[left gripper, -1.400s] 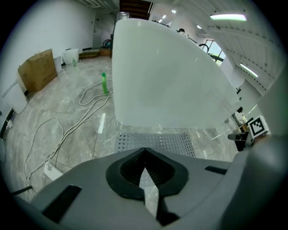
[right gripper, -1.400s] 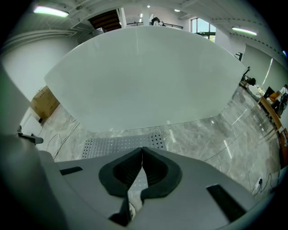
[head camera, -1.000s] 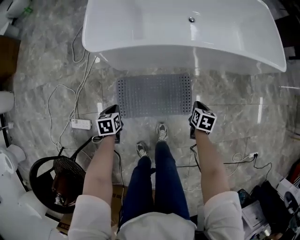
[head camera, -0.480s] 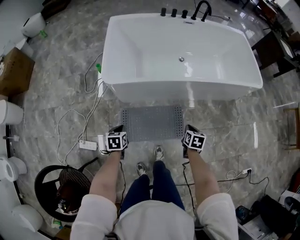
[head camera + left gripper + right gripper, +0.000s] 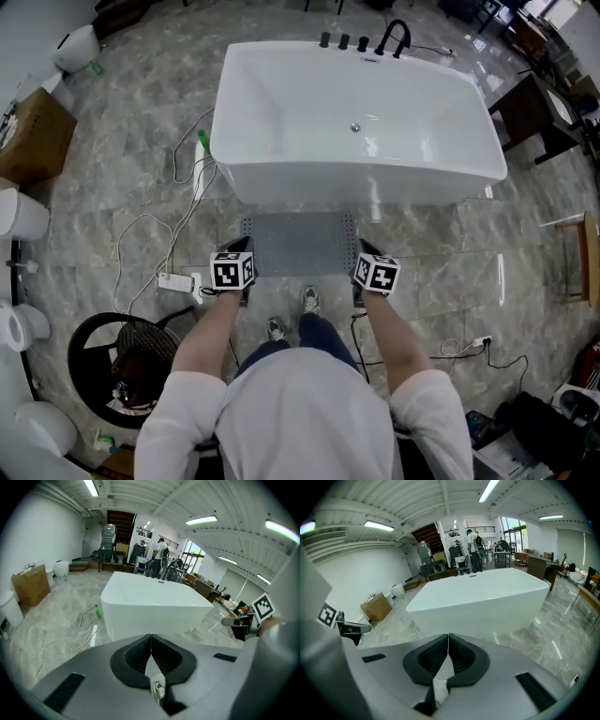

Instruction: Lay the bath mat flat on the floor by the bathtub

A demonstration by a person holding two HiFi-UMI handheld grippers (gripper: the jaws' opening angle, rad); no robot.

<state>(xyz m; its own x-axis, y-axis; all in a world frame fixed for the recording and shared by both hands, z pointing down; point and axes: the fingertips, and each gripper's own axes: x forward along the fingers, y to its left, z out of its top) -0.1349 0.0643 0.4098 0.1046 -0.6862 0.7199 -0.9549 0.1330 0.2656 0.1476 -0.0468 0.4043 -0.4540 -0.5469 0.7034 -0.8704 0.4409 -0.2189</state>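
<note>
The grey studded bath mat [image 5: 298, 242] lies flat on the marble floor, right against the near side of the white bathtub [image 5: 281, 178]. My left gripper [image 5: 245, 246] hangs over the mat's near left corner and is shut with nothing in it. Over the near right corner, my right gripper [image 5: 363, 249] is shut and empty too. In the left gripper view the dark pads [image 5: 140, 656] meet in a thin line, with the bathtub [image 5: 154, 606] ahead. The right gripper view shows the same closed pads [image 5: 461, 658] before the bathtub [image 5: 483, 604]. The person's shoes [image 5: 310, 300] stand just short of the mat.
A white power strip [image 5: 175, 280] with looping cables lies left of the mat, and a green bottle [image 5: 202, 141] stands by the tub's left end. A black round stand [image 5: 117, 366] is near left, a cardboard box [image 5: 37, 136] far left, and another cable [image 5: 473, 345] right.
Both grippers have risen from the mat's near corners, still shut. The view has pulled up and back, so the whole tub shows. The mat has stayed flat on the floor.
</note>
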